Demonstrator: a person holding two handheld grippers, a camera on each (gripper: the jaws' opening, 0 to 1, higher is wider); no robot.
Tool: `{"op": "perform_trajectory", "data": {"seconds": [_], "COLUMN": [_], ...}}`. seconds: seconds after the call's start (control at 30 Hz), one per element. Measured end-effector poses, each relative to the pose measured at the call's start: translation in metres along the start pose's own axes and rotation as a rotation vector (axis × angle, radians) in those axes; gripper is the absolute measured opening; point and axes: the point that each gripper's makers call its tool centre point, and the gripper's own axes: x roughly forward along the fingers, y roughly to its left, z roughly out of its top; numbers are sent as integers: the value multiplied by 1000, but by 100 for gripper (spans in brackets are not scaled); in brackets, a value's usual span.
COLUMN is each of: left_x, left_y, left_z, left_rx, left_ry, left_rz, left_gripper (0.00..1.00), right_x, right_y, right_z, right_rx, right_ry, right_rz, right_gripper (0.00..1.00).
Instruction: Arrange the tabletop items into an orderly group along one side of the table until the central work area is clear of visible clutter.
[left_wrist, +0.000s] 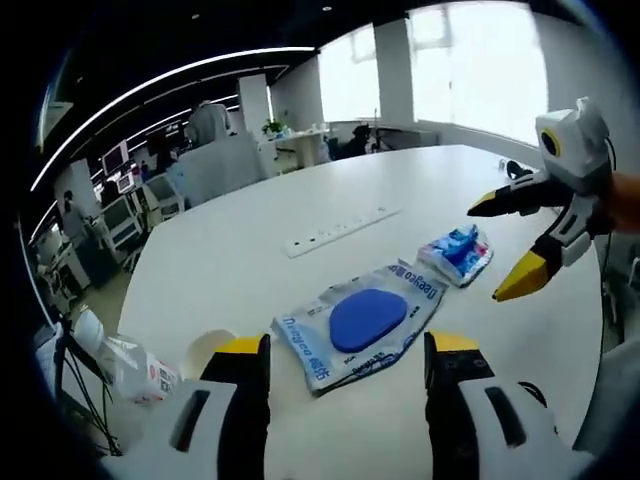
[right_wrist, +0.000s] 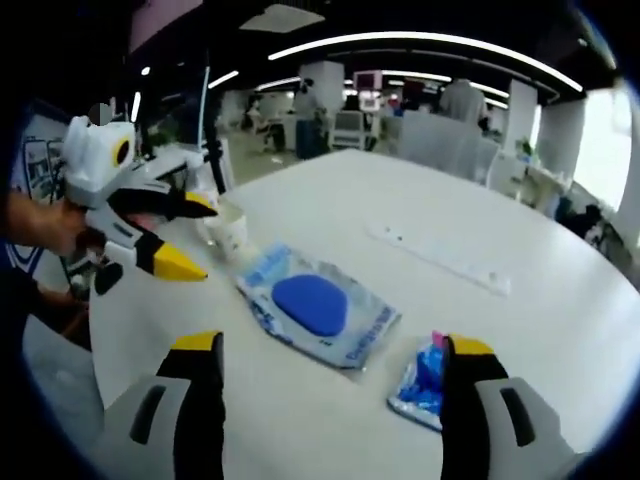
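Large clear pouch with blue oval pad (left_wrist: 362, 322) flat on white table (left_wrist: 250, 270), near the edge closest to the grippers, roughly mid-width. Same pouch in right gripper view (right_wrist: 315, 308). Small blue-and-white packet (left_wrist: 456, 254) just beside it, toward the table's middle, apart or barely touching; cannot tell which. In right gripper view that packet (right_wrist: 420, 382) lies close to the right jaw. White paper cup (right_wrist: 228, 232) upright close to the table edge, beyond the pouch's far end as seen from the right gripper view; rim of it also at the bottom of left gripper view (left_wrist: 208, 345). Long white power strip (left_wrist: 340, 230) farther in, well apart from the pouch. Crumpled plastic wrapper with red print (left_wrist: 140, 375) past the edge near the cup, support unclear.

Left gripper (left_wrist: 345, 365): jaws apart, nothing between them, poised over the pouch's near end. Also seen in right gripper view (right_wrist: 195, 238), yellow tips spread, near the cup. Right gripper (right_wrist: 330, 365): jaws apart, empty, over table between pouch and packet. In left gripper view (left_wrist: 505, 245), tips spread above the small packet.

Progress, as judged: early. Nothing grouped; pouch, packet, strip scattered across the working area. Left to do: gather all to one edge, likely beside the cup.
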Motion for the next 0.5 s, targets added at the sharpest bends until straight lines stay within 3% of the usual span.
{"op": "perform_trajectory", "data": {"seconds": [0.27,0.5], "left_x": [-7,-15], "left_y": [-5,-10], "left_z": [-8,-7], "left_rx": [-14,-25], "left_ry": [31,14], "left_rz": [-5,4], "left_gripper": [72,81], "right_x": [-9,-17], "right_y": [6,12], "right_z": [3,0], "right_rx": [-40,-77], "right_ry": [-14,-12], "right_rz": [-7,-2], "right_gripper": [95,100]}}
